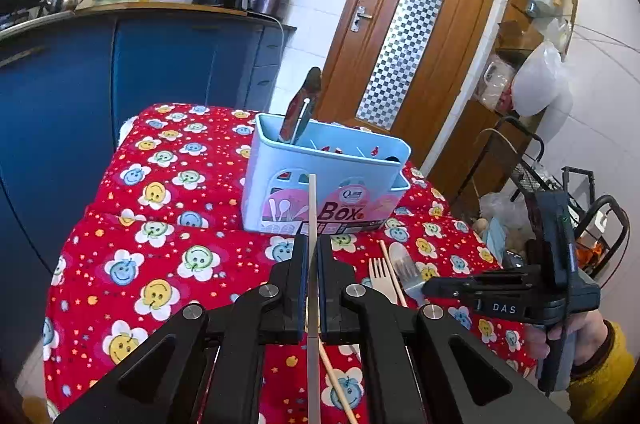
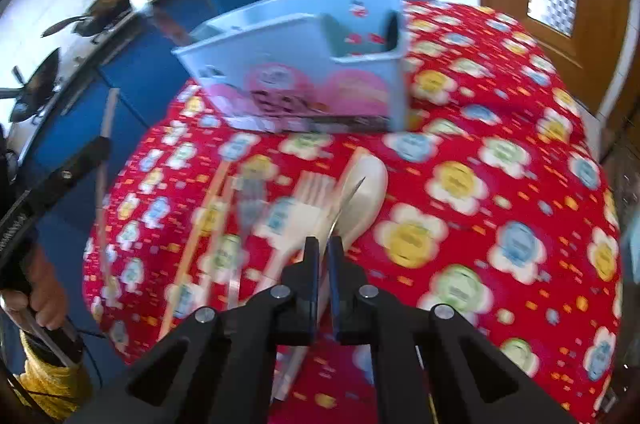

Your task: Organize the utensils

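1. A pale blue utensil box (image 1: 326, 180) beyond both grippers holds one dark-handled utensil (image 1: 302, 112), upright in its far-left corner.
2. The left gripper (image 1: 313, 244) is clamped on one pale chopstick (image 1: 312, 200).
3. The right gripper (image 2: 323, 244) pinches a thin metal utensil (image 2: 352, 194) above one fork (image 2: 308, 200) and one white spoon (image 2: 366, 192).

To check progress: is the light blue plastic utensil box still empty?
No, the light blue plastic utensil box already holds a red-handled utensil standing in its left compartment.
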Action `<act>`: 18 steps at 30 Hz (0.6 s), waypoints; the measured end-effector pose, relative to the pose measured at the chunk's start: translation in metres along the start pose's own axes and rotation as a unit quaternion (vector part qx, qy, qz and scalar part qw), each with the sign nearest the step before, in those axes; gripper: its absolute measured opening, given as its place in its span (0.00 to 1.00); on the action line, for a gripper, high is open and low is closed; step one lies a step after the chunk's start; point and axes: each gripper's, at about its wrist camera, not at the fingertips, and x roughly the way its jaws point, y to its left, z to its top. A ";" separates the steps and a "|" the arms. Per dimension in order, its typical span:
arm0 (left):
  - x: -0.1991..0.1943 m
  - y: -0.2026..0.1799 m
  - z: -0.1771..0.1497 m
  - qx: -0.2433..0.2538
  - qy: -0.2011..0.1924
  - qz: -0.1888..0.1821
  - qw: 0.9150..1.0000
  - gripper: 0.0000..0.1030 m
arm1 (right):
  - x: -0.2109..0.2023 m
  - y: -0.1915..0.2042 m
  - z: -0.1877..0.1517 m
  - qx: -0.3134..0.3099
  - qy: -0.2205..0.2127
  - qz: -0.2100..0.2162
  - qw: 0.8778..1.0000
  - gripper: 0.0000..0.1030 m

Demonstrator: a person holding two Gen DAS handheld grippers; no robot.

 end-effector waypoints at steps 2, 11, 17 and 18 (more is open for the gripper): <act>0.002 -0.001 0.000 0.000 0.002 0.000 1.000 0.04 | -0.001 -0.007 -0.003 0.006 0.004 -0.007 1.000 0.06; 0.005 -0.002 -0.001 -0.006 0.006 0.000 1.000 0.04 | -0.001 -0.009 0.004 0.028 0.002 0.044 0.999 0.08; 0.005 -0.002 -0.002 -0.005 0.007 -0.002 1.000 0.04 | 0.017 -0.005 0.013 0.023 0.018 0.032 0.999 0.15; 0.006 -0.003 -0.002 -0.004 0.007 -0.002 1.000 0.04 | 0.018 -0.004 0.015 0.021 0.018 0.032 0.999 0.15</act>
